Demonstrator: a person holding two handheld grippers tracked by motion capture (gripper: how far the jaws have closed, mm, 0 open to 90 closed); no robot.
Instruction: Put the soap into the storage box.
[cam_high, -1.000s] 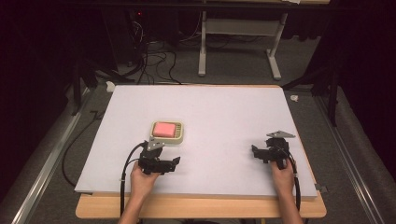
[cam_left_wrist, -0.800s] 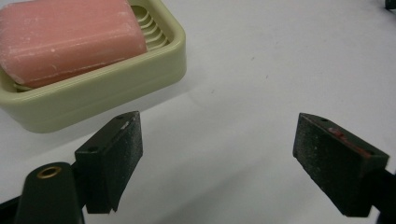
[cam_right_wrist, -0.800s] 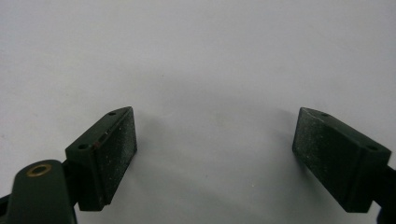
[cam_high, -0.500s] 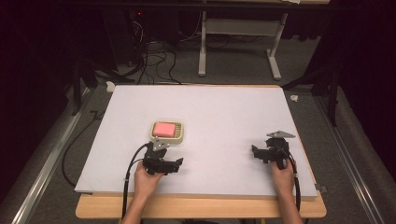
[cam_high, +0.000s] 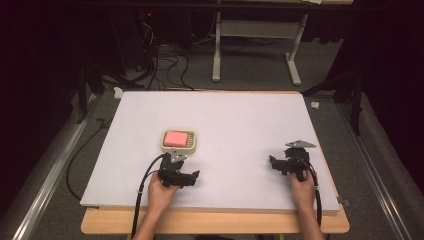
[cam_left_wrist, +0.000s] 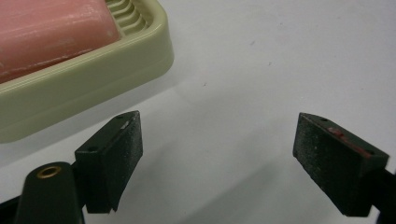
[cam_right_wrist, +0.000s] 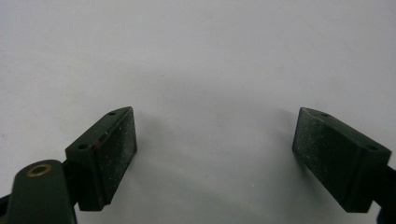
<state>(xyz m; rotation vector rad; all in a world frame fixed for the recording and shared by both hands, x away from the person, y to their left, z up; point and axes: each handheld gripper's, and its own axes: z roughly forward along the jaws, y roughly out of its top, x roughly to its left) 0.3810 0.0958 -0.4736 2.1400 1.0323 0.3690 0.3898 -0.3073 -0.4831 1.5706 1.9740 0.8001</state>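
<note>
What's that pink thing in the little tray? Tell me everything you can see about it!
It looks like a bar of soap: a pink block with rounded edges and a smooth, slightly streaky top. It lies flat in a pale cream-green dish with raised ribs on the bottom, which sits on the white table. The soap touches the dish and nothing else. The left gripper is close by, jaws open and pointing off to the side of the dish, not touching it.

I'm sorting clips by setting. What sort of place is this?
Probably a lab or recording workspace: a white board on a wooden table, cables on grey carpet, dark surroundings, a soap dish.
</note>
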